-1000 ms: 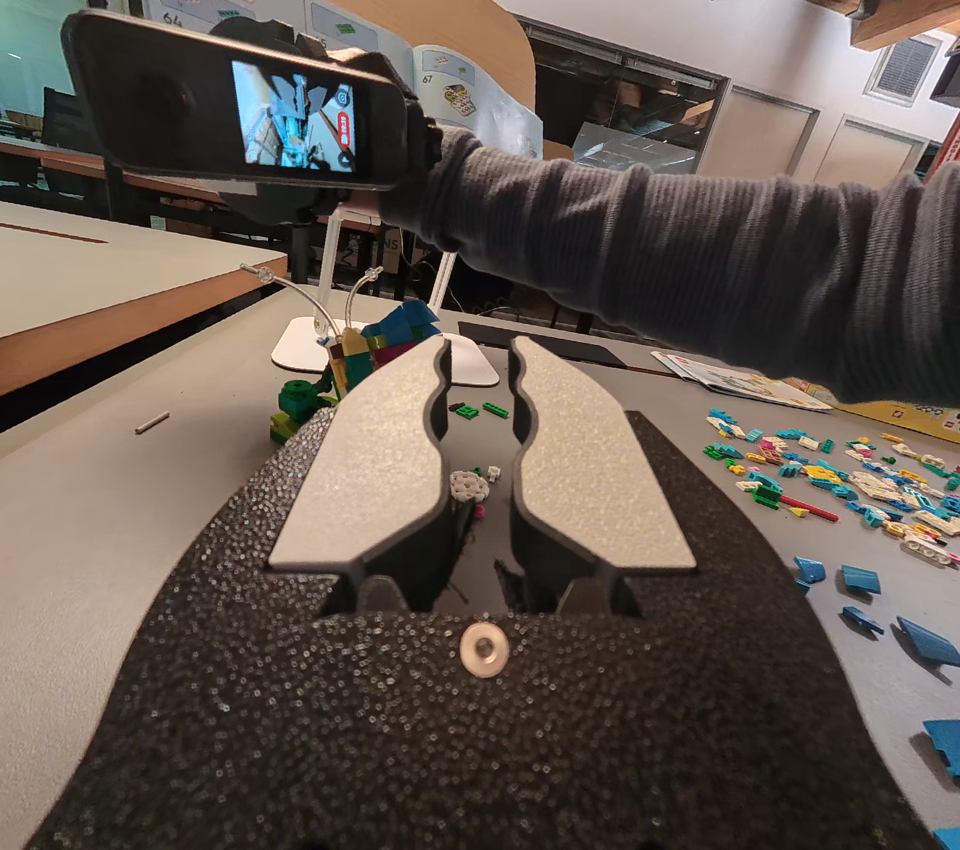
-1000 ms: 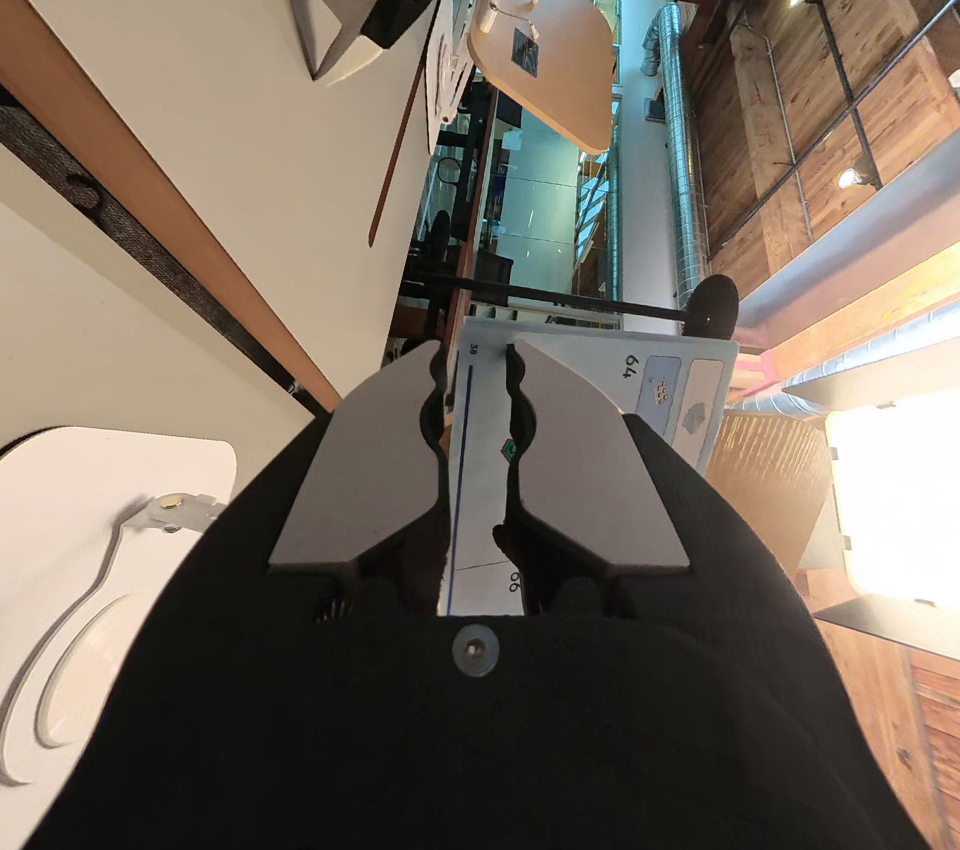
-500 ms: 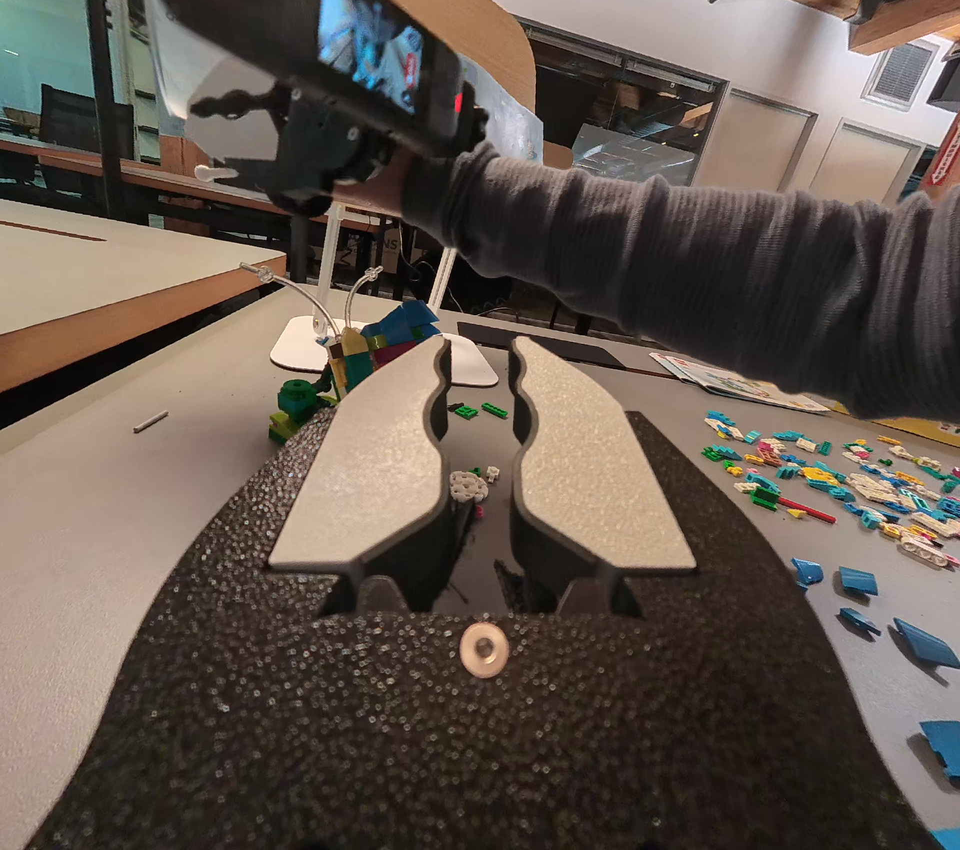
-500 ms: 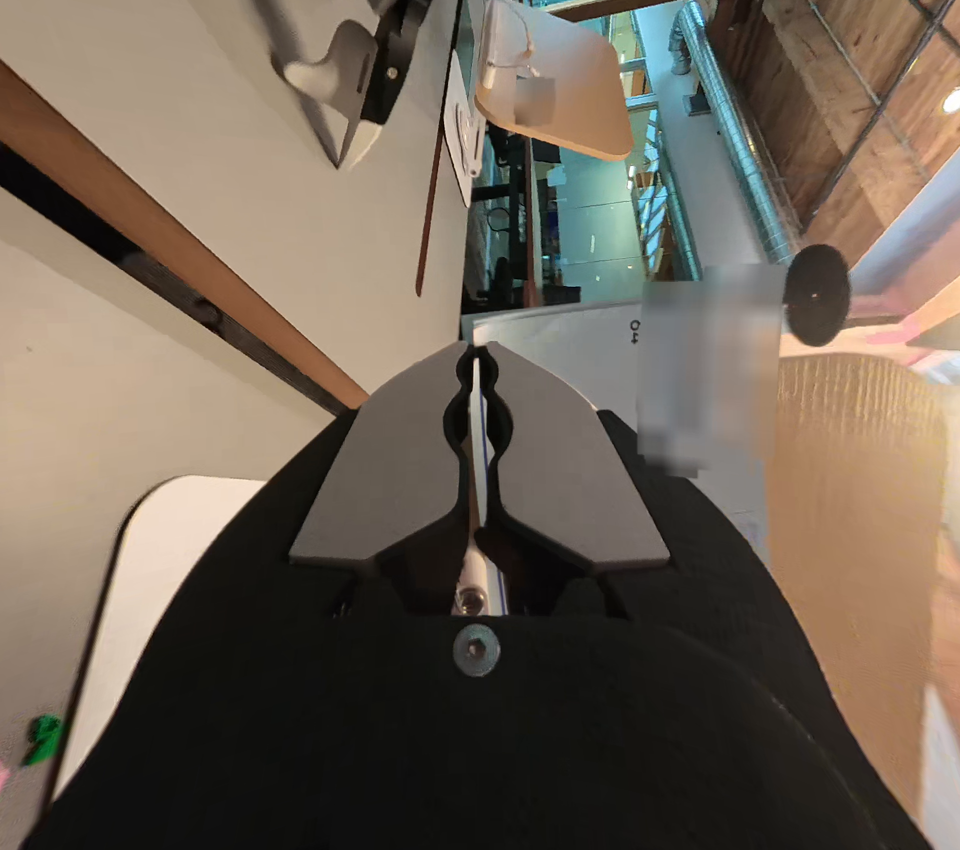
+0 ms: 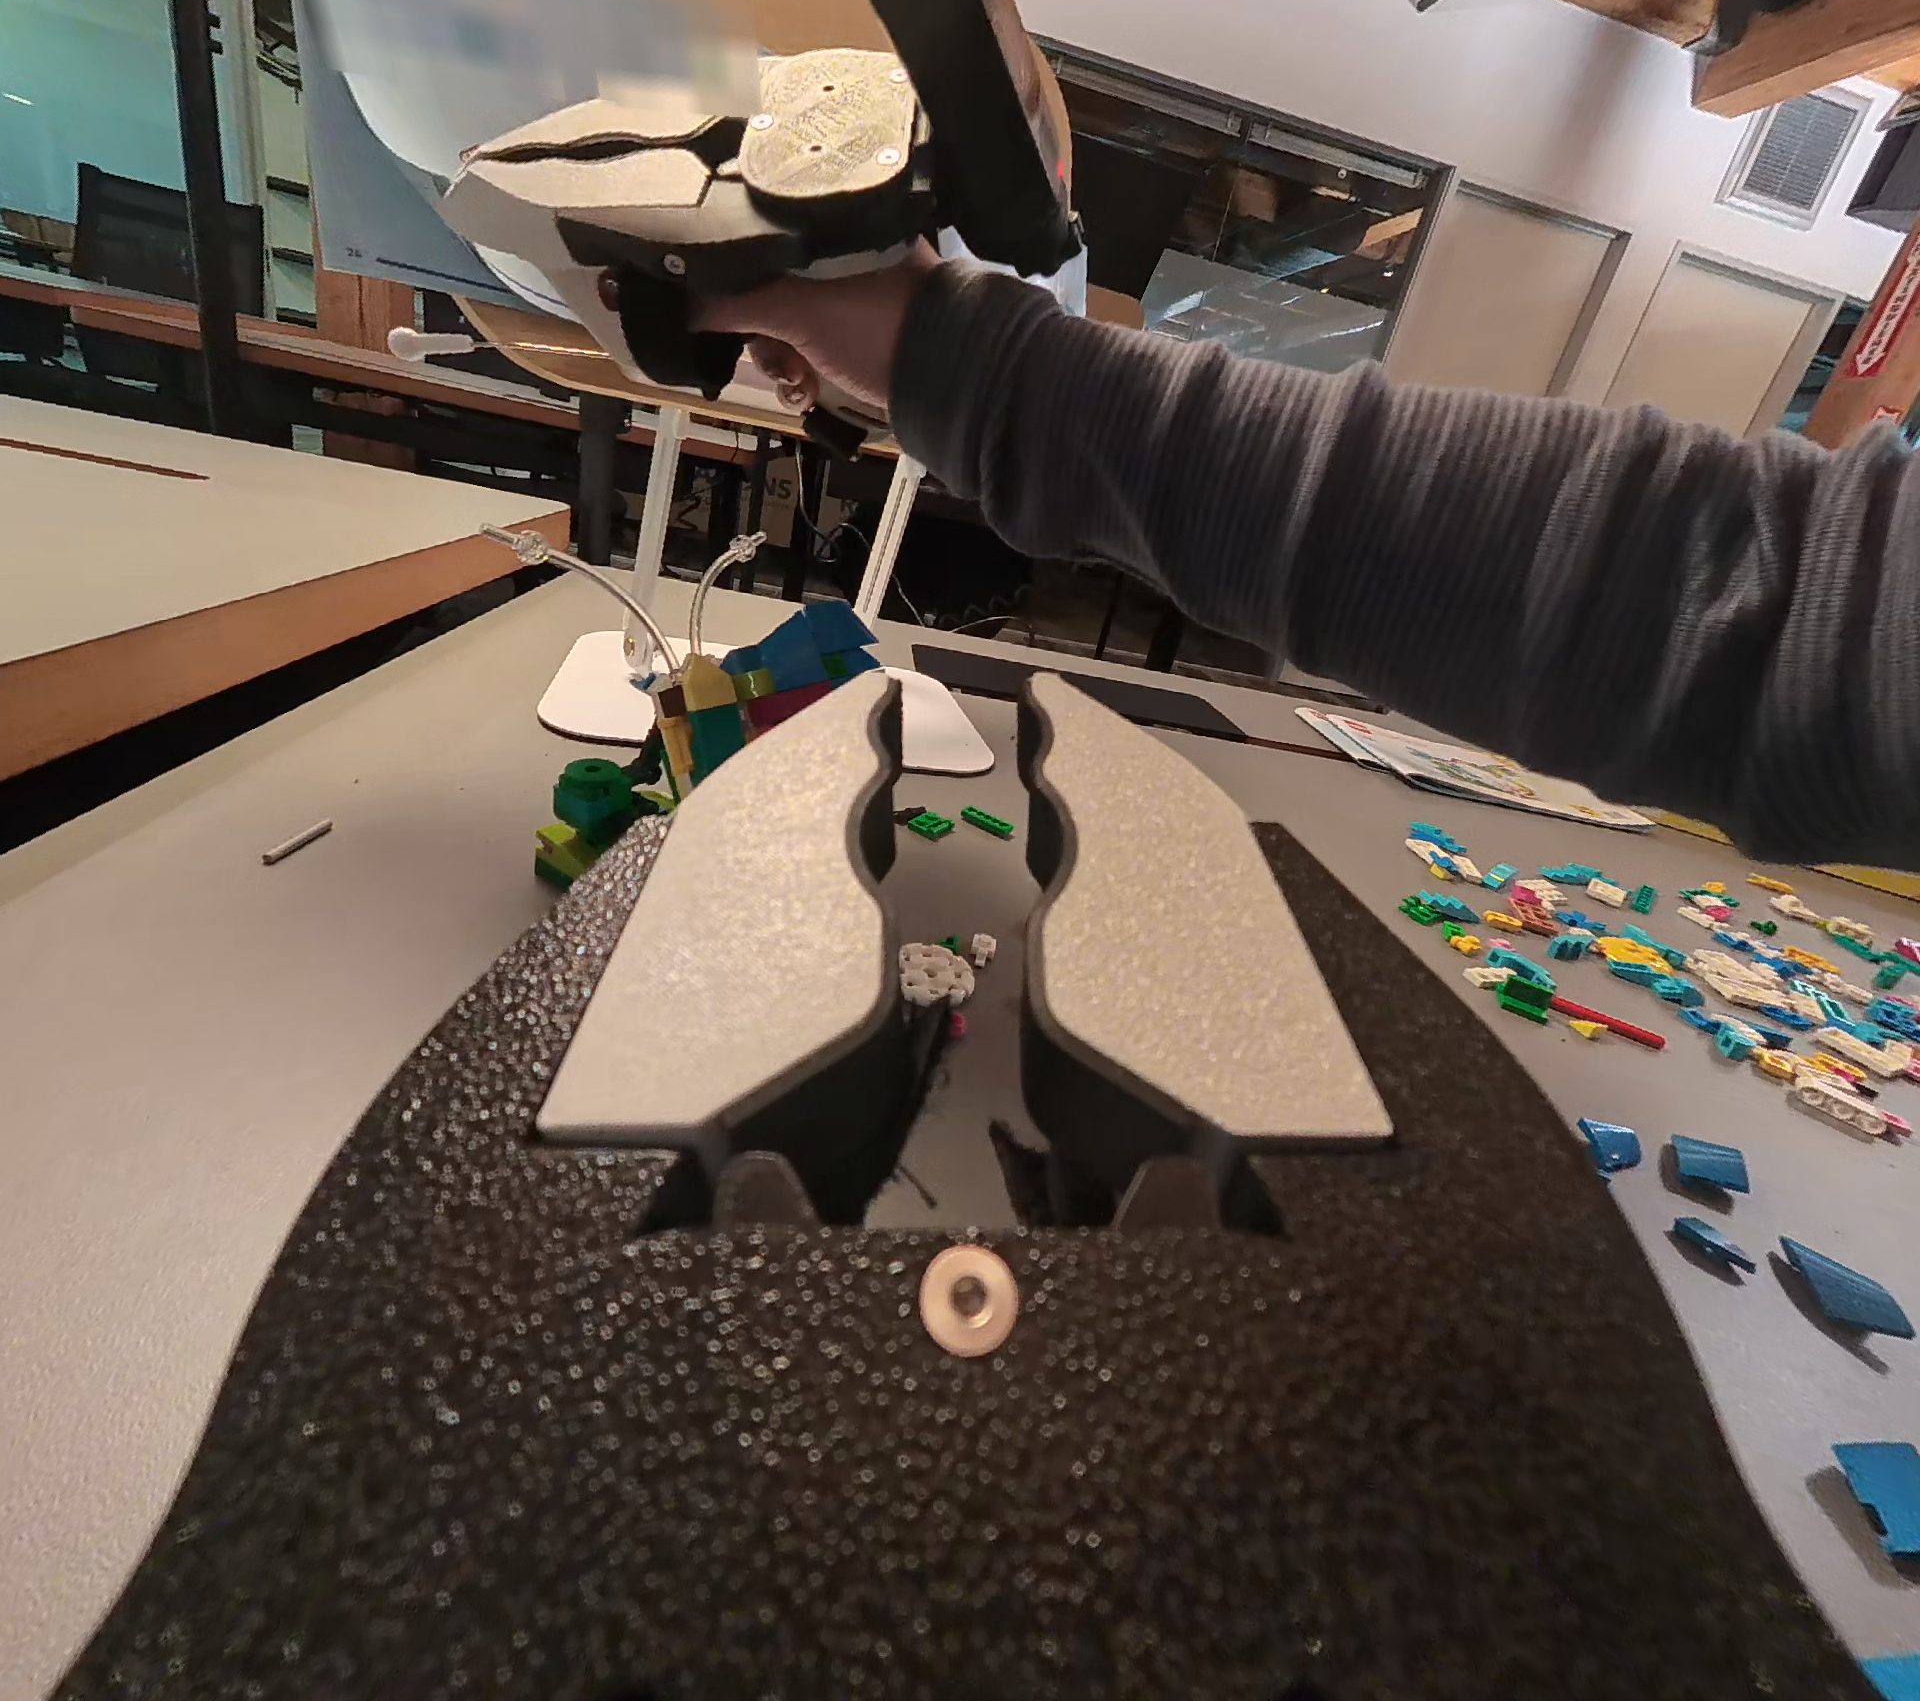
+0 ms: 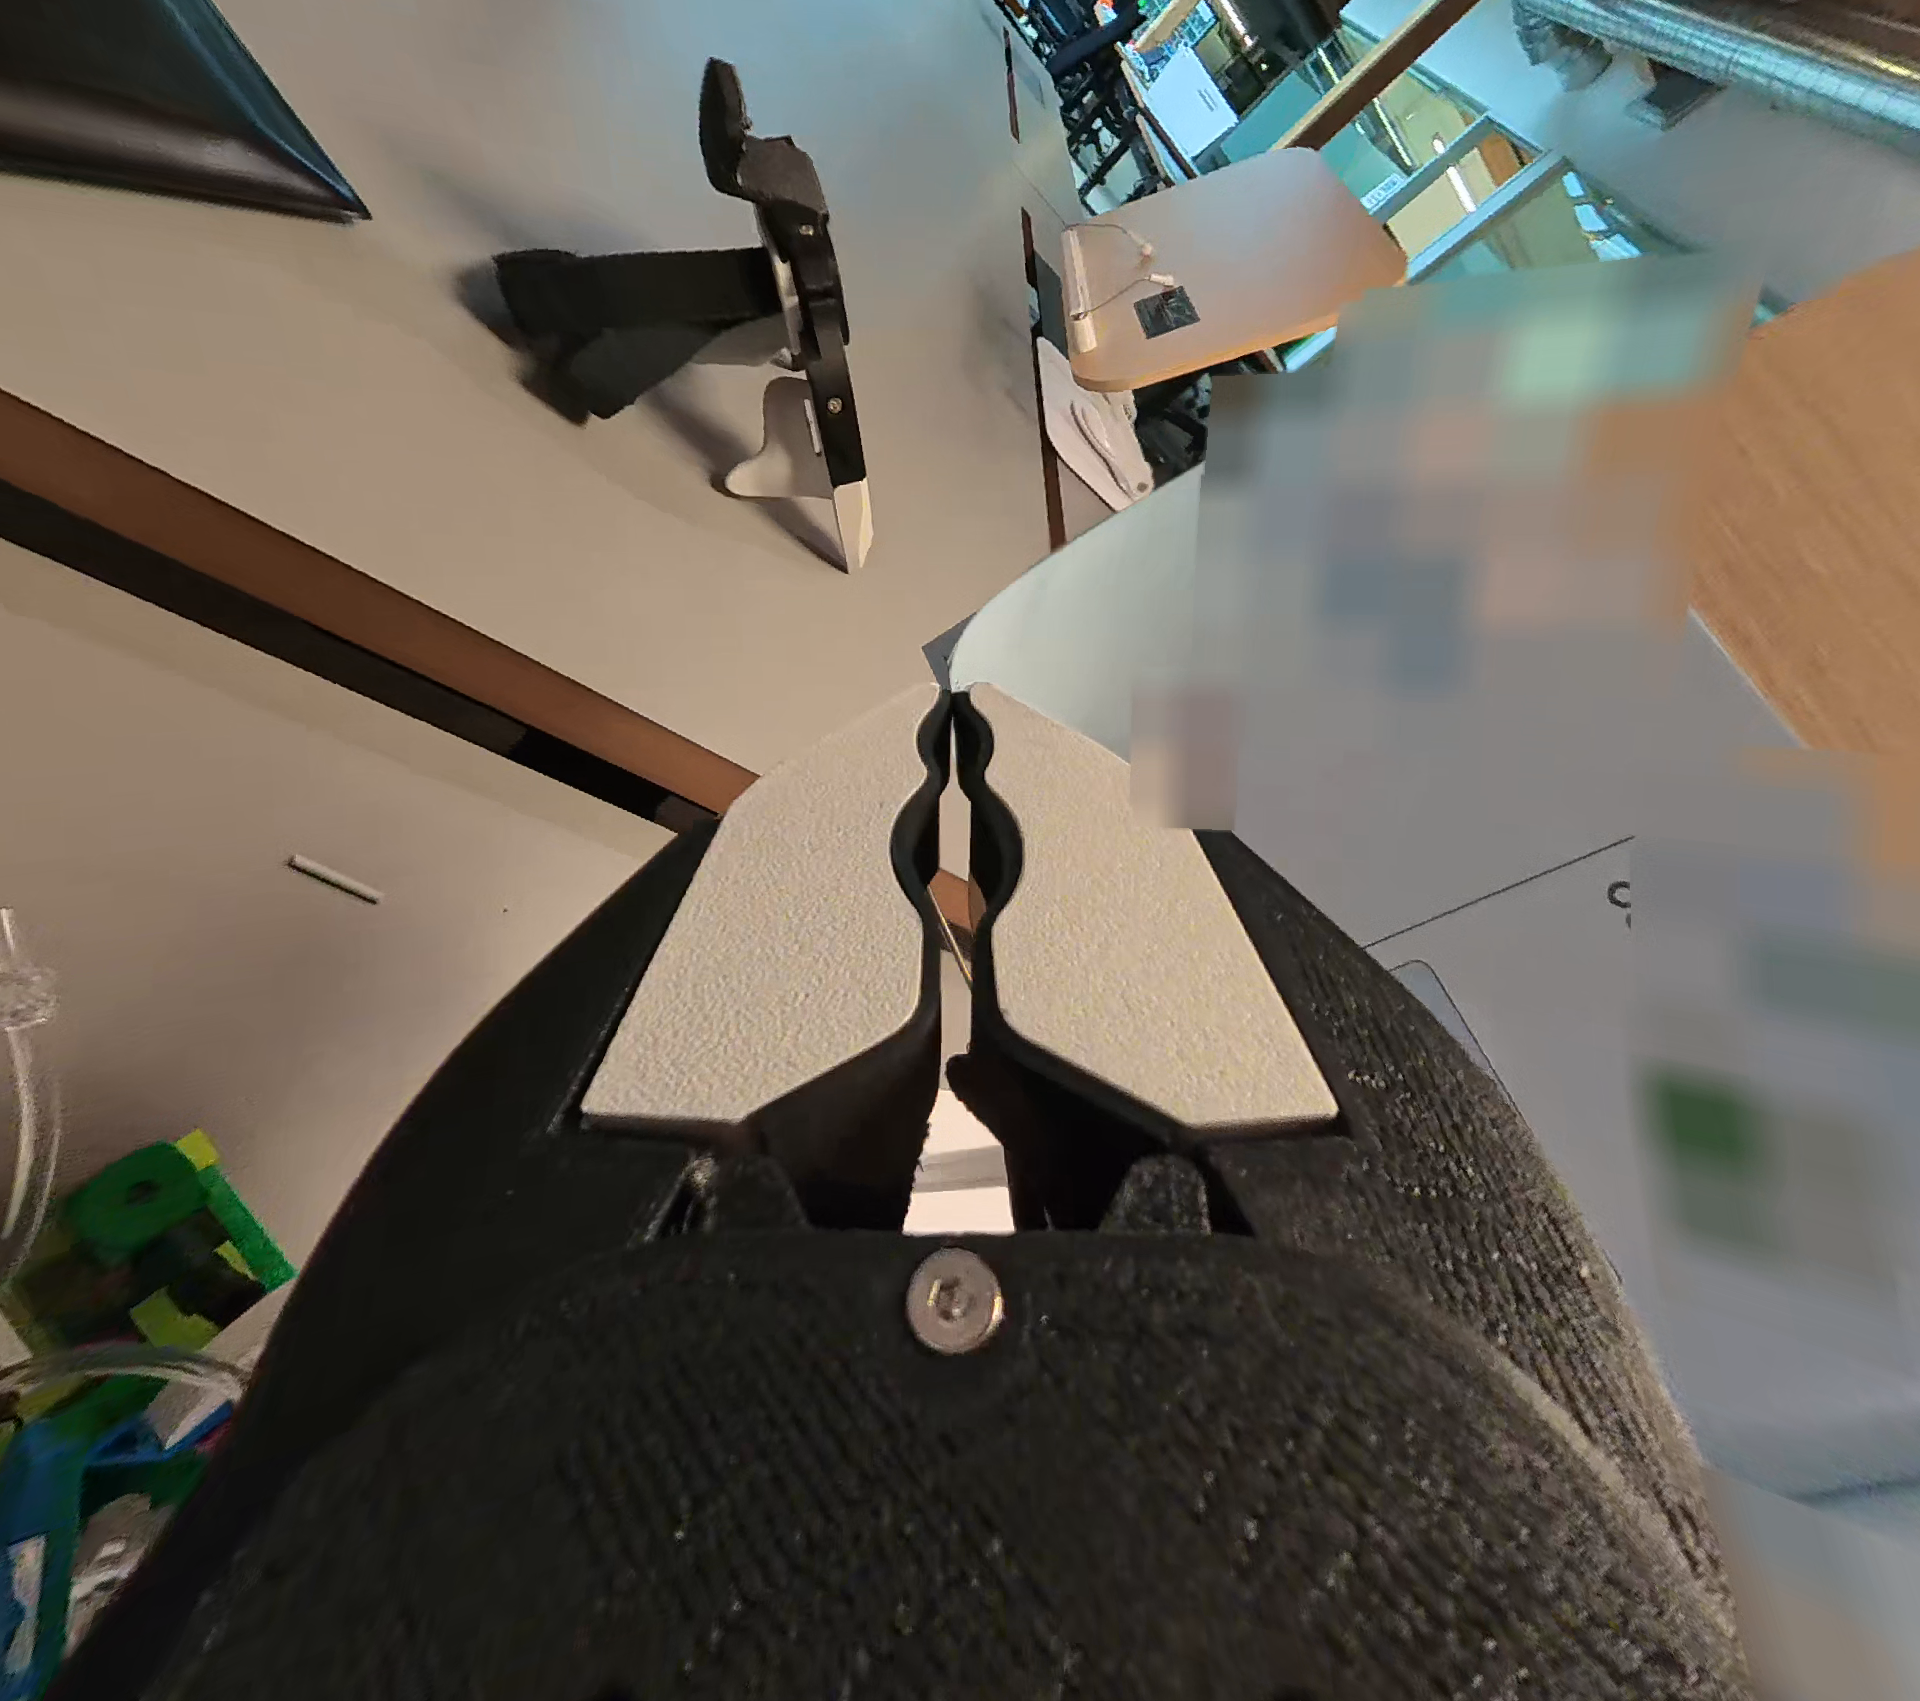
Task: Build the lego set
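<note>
The right tongs (image 6: 951,701), grainy grey with wavy inner edges, are pinching a curling white instruction page (image 6: 1049,654). The left tongs (image 5: 956,695) are hanging apart over the matte grey worktop (image 5: 208,976). Only the left wrist view is showing the half-built multicoloured brick model (image 5: 727,716) beside scattered small loose bricks (image 5: 1683,955).

The bench (image 5: 208,976) is pale grey; loose bricks (image 5: 1704,965) on it are teal, white, yellow, pink and green. The half-built model (image 5: 717,716) is green, blue, yellow and magenta. Grey fingers (image 5: 769,913) sit on speckled black, and the sleeve (image 5: 1455,571) is ribbed charcoal.
</note>
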`<state>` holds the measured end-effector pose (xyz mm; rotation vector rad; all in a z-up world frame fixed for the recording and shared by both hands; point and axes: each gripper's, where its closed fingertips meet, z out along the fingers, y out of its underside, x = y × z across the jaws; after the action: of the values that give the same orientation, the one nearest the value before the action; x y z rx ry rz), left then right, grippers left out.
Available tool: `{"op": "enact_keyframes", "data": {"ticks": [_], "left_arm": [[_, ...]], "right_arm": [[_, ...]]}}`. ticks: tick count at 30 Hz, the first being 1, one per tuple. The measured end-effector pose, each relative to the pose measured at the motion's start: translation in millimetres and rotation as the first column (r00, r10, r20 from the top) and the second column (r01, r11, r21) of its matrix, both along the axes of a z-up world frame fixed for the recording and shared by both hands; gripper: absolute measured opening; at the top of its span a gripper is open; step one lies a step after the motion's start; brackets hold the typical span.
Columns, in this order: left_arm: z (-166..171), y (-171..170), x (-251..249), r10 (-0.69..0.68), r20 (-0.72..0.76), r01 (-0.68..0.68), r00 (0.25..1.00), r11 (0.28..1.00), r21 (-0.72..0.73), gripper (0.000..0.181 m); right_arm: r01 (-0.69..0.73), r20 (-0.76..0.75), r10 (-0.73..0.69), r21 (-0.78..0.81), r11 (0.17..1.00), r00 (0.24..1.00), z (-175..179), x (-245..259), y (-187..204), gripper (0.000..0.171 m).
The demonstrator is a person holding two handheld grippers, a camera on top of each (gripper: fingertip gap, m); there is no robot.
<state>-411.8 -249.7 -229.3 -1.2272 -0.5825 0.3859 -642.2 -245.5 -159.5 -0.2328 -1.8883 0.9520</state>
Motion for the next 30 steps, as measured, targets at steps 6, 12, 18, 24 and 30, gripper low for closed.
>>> {"op": "enact_keyframes", "data": {"ticks": [6,12,18,24,30], "left_arm": [[0.4,0.4,0.0,-0.001,0.000,0.001,1.000,1.000,0.001,0.020],[0.7,0.8,0.2,-0.005,0.001,0.005,1.000,1.000,0.003,0.021],[0.9,1.0,0.1,-0.006,0.003,0.006,1.000,1.000,0.004,0.021],[0.9,1.1,0.0,-0.008,0.004,0.008,1.000,1.000,0.005,0.021],[1.0,0.6,-0.1,-0.008,0.006,0.008,1.000,1.000,0.009,0.021]], "right_arm": [[-0.039,0.077,0.042,-0.028,0.999,0.996,-3.7,-0.4,-1.4,0.000],[-0.072,0.118,0.074,-0.023,0.997,0.990,-7.0,-1.0,-4.1,0.000],[-0.098,0.159,0.098,-0.010,0.995,0.982,-10.0,-2.3,-5.5,0.000],[-0.116,0.200,0.113,-0.001,0.993,0.973,-12.4,-4.4,-5.0,0.000],[-0.078,0.108,0.084,-0.062,0.995,0.991,3.7,1.9,7.1,0.000]]}}
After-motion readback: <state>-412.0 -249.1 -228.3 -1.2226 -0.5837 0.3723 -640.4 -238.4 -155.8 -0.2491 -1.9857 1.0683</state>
